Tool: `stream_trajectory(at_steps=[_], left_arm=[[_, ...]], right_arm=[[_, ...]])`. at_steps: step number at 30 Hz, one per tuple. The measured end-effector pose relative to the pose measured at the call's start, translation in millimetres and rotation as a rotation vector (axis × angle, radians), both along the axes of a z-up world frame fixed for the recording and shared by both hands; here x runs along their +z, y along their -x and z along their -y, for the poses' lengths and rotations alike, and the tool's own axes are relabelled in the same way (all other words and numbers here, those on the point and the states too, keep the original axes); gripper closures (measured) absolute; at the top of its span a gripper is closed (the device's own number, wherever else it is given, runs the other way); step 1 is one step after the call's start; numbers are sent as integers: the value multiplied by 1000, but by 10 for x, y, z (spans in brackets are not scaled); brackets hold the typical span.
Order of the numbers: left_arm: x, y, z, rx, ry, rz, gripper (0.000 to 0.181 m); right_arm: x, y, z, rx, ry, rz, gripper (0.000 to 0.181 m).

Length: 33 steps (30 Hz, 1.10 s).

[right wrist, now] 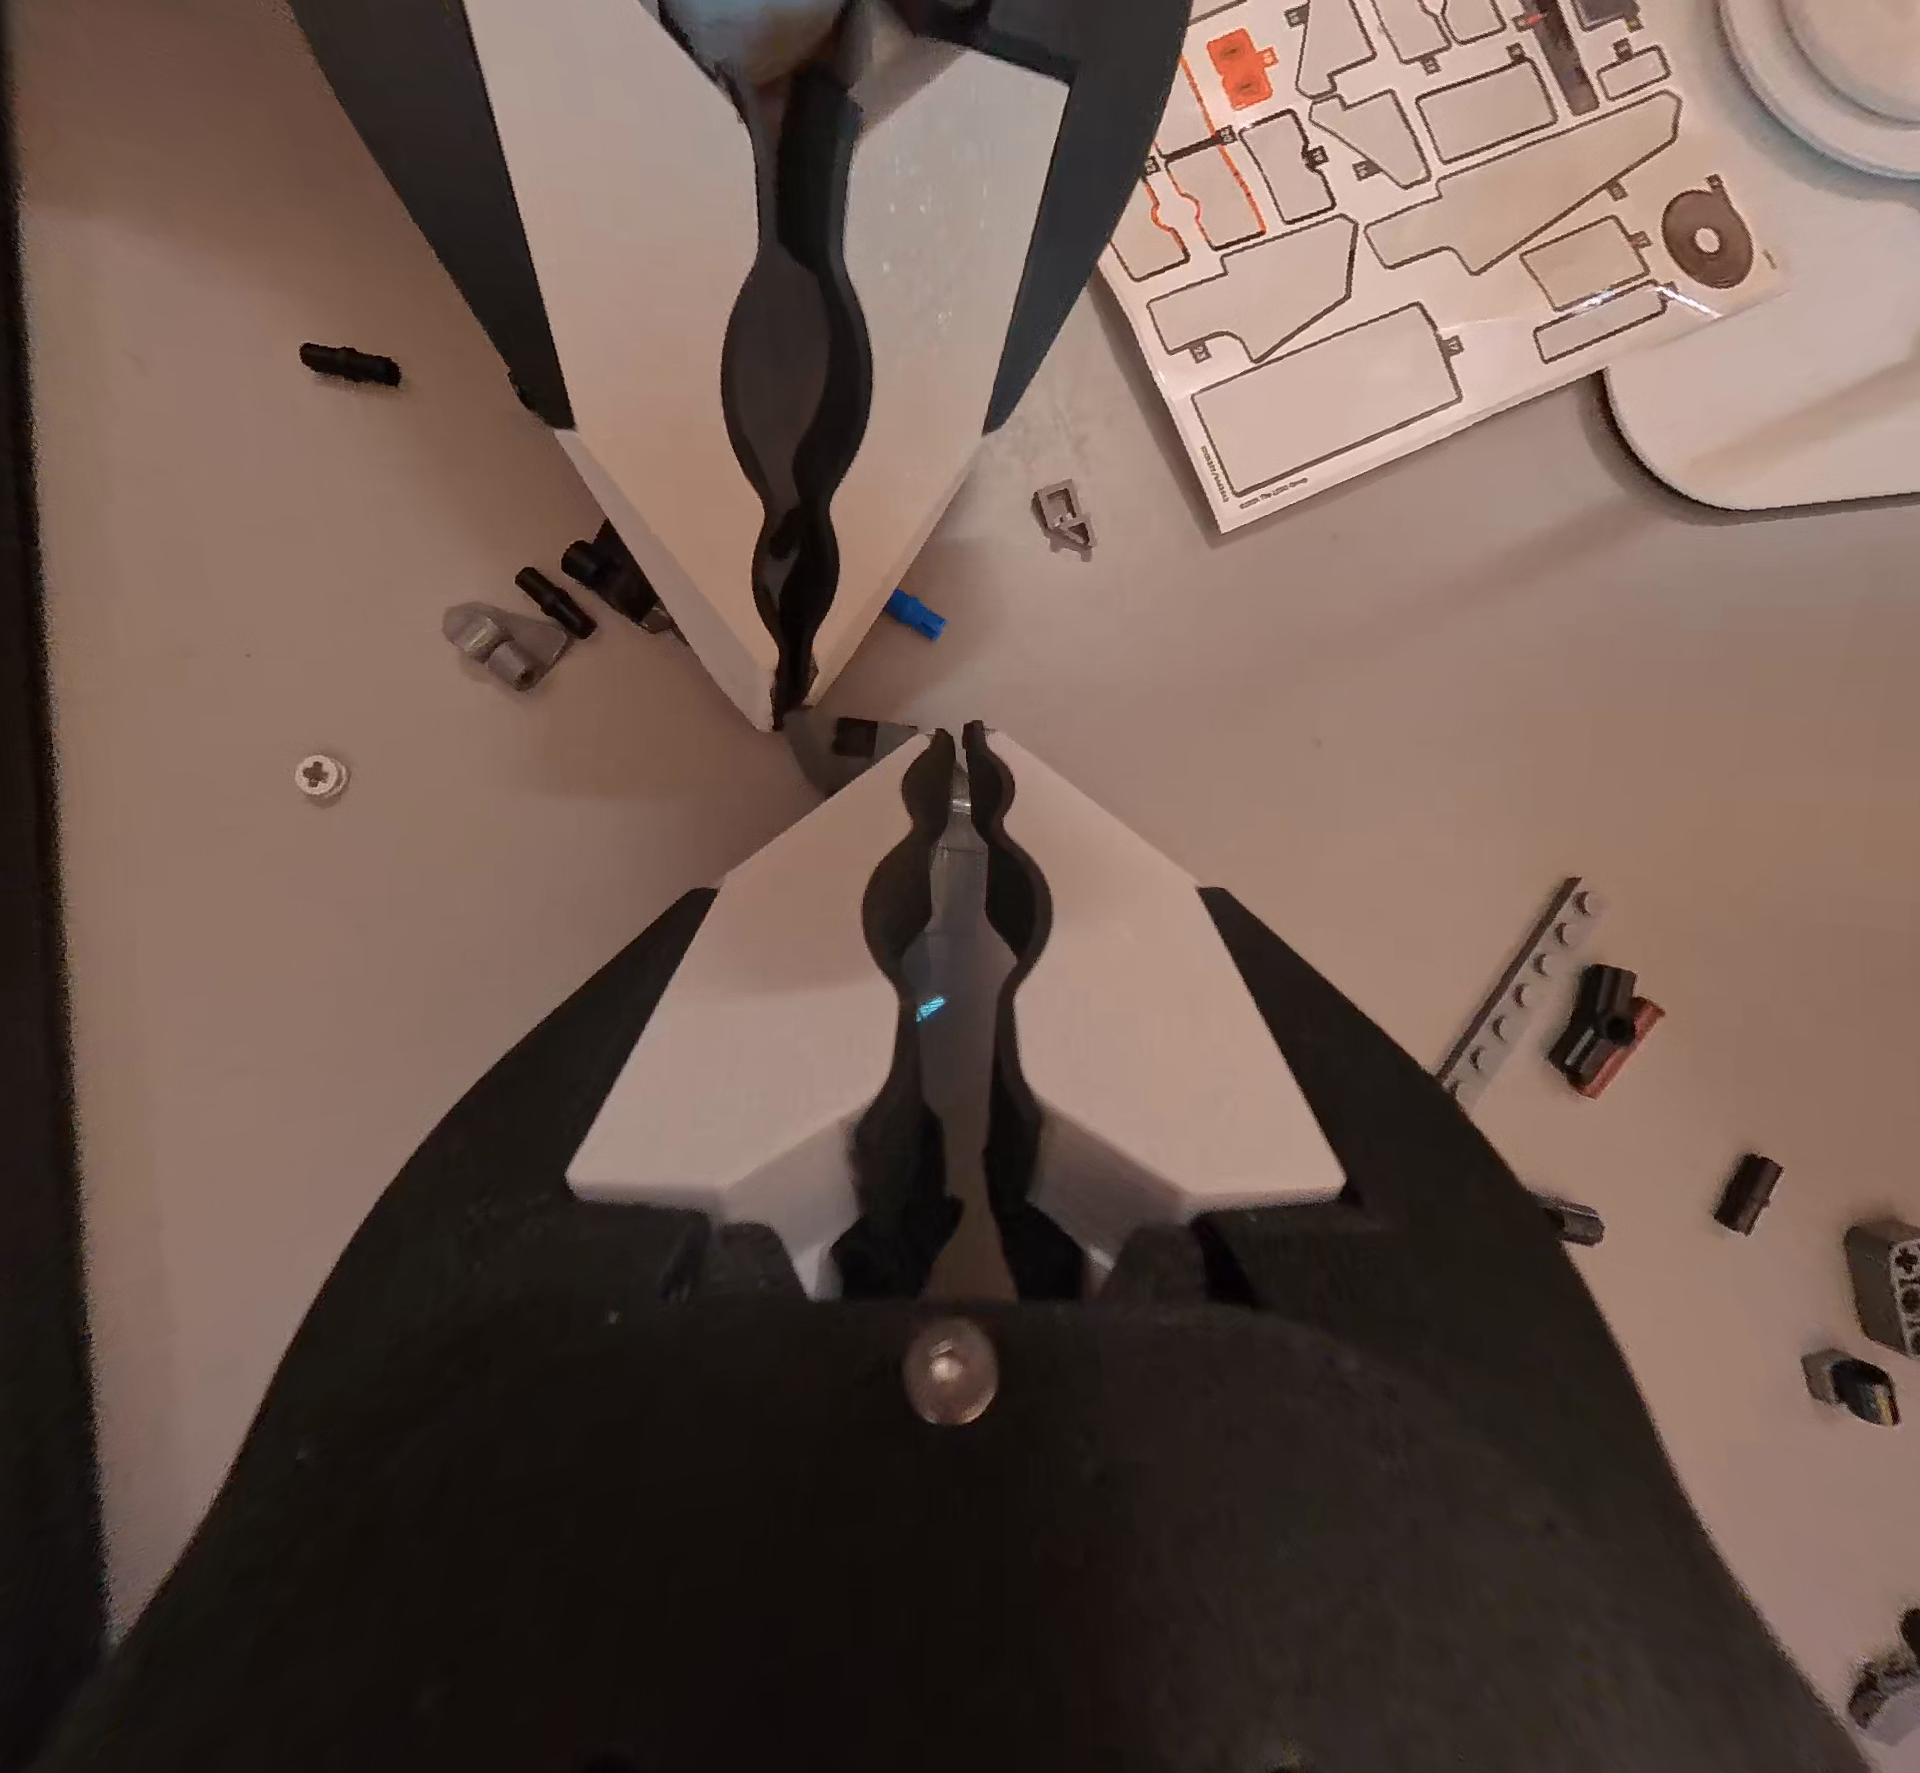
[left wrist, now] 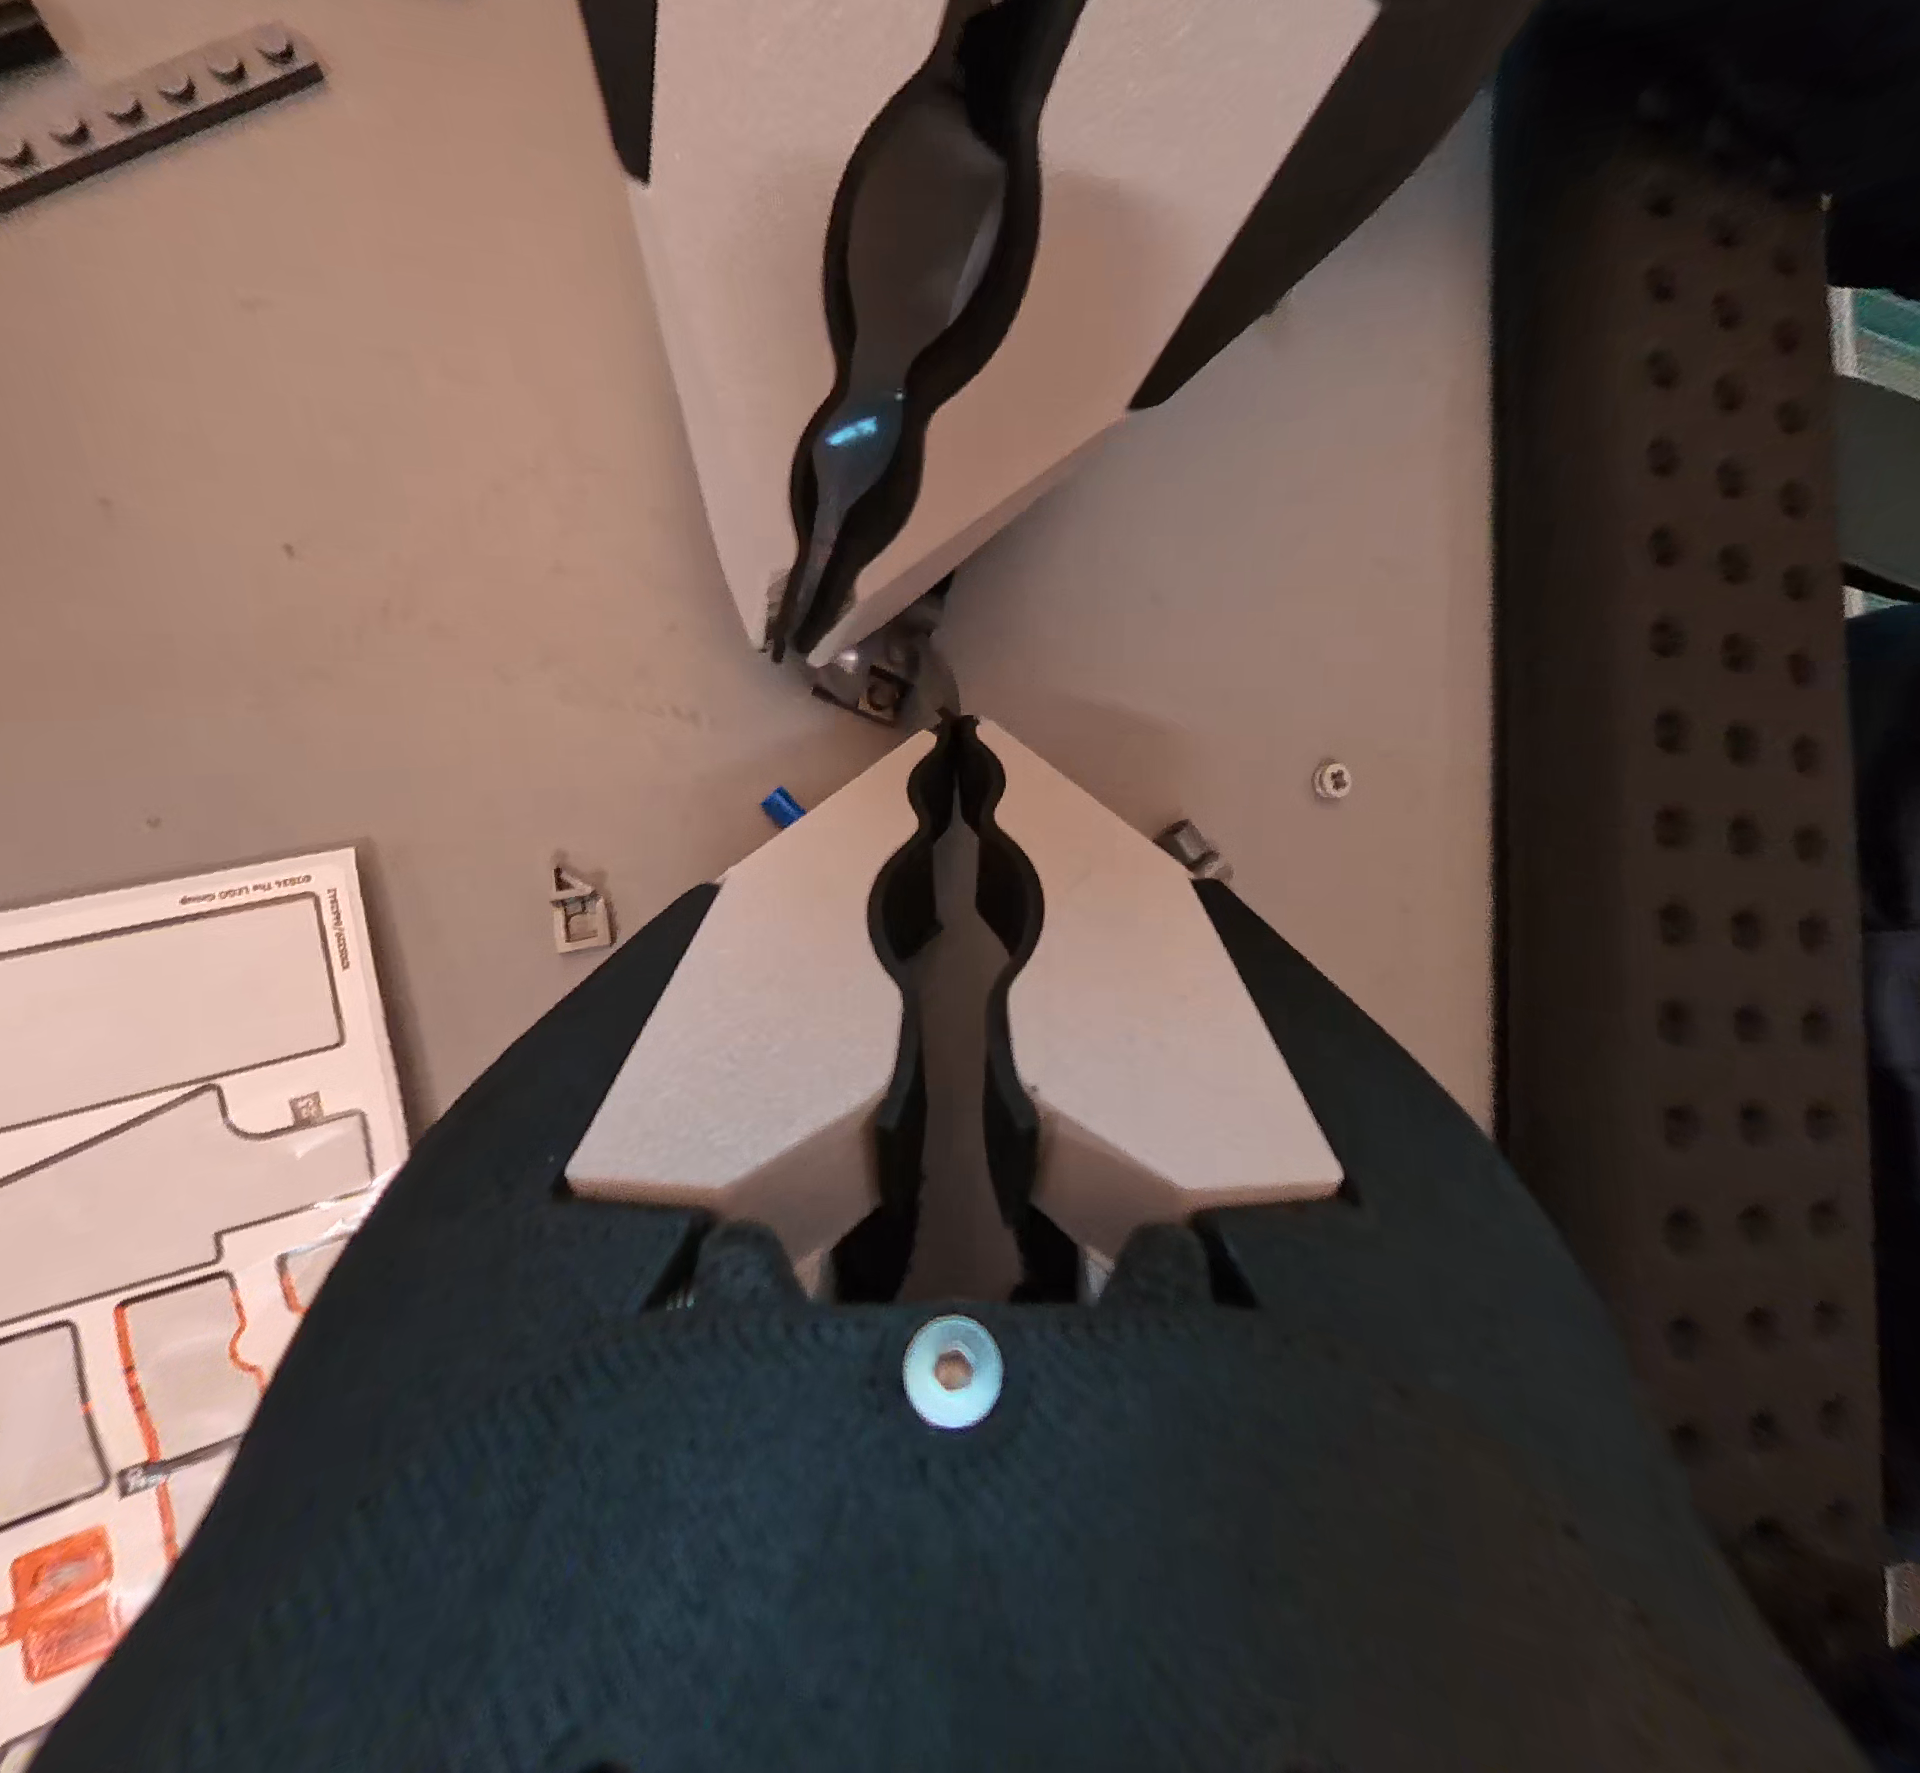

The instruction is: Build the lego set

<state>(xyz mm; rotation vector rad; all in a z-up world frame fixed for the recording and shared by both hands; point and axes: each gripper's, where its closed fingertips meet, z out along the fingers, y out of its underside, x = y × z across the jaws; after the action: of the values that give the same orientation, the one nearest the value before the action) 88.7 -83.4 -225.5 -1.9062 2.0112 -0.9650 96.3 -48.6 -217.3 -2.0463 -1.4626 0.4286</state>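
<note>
**Tip to tip over a small grey piece**

Left tool point(left wrist: 956, 731) at lower centre of the left wrist view, fingers pressed together at the tips, nothing visible between them. Right tool point(right wrist: 958, 736) at lower centre of the right wrist view, clamped on a thin grey part running back between its fingers. Small grey lego piece point(left wrist: 878, 689) at frame centre, wedged where both tips meet, mostly hidden. Blue pin point(right wrist: 920, 614) just beside, sticker sheet point(right wrist: 1403, 196) at upper right, grey studded plate point(left wrist: 156, 118) at upper left on the surface point(left wrist: 312, 476). Probably a mating step: best done with both tips steady, parts aligned squarely, gentle straight pressure, no twisting, grip kept firm against slipping.
</note>
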Motion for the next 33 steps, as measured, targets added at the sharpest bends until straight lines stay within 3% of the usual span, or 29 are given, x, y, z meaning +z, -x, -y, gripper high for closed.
stream_trajectory(at_steps=[9,12,21,33], left_arm=[[-4,-23,-8,11,9,0,181],[-4,-32,-10,12,11,0,181],[-5,-3,-24,29,23,-13,181],[-3,139,22,-74,-189,-39,167]], right_arm=[[69,-124,-18,-38,-12,0,177],[-20,-206,-45,-78,17,33,176],[-36,-141,14,-42,21,35,174],[-14,-142,39,-33,22,11,175]])
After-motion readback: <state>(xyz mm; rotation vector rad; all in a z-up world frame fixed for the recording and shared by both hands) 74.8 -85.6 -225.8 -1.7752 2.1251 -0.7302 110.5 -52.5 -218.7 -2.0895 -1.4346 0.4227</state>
